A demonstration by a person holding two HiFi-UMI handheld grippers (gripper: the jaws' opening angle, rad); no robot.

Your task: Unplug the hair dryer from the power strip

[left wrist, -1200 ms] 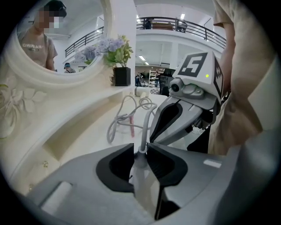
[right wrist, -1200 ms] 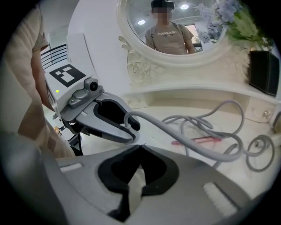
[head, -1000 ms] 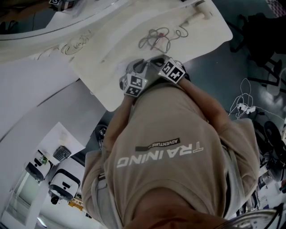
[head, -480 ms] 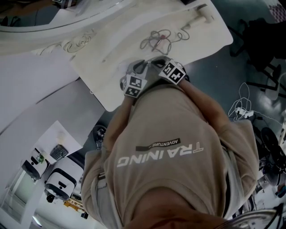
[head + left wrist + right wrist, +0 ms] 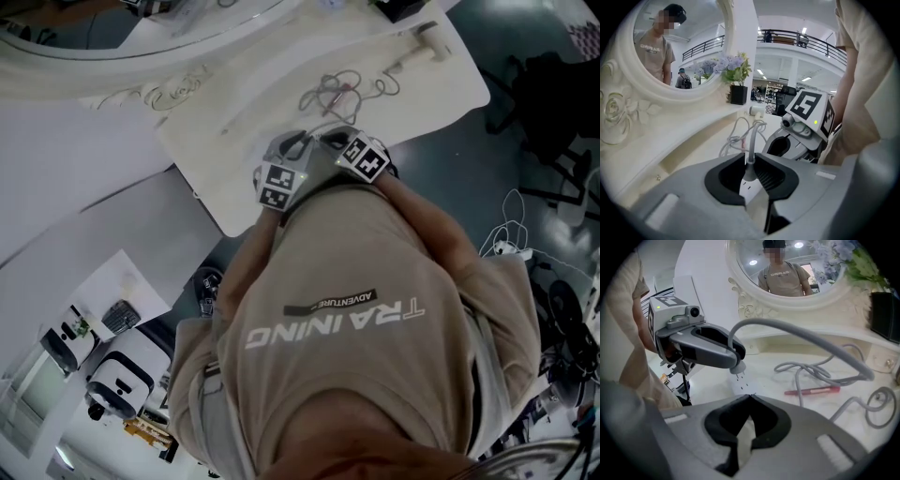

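Two grippers over the table (image 5: 234, 178). What has the left gripper (image 5: 751, 161) got?

Its jaws are clamped on the grey plug (image 5: 738, 367), with only a narrow gap and a pad pressing on each side.

Where is the plug relative to the power strip (image 5: 743, 383)?

Just above it. The prongs are out of the slots and hang clear over the white strip, which lies flat on the table.

And the right gripper (image 5: 749, 399)?

Drawn in on the near end of the strip. The jaw tips nearly meet over it, and the white body sits between the pads.

Where does the cord (image 5: 801, 333) run?

It arches up from the plug, then drops into loose loops on the table beside a red pen (image 5: 813, 390). The hair dryer (image 5: 419, 44) lies at the far end, well apart from the strip.

Anything behind?

A round mirror (image 5: 820, 273) in a carved frame, with a person reflected in it.
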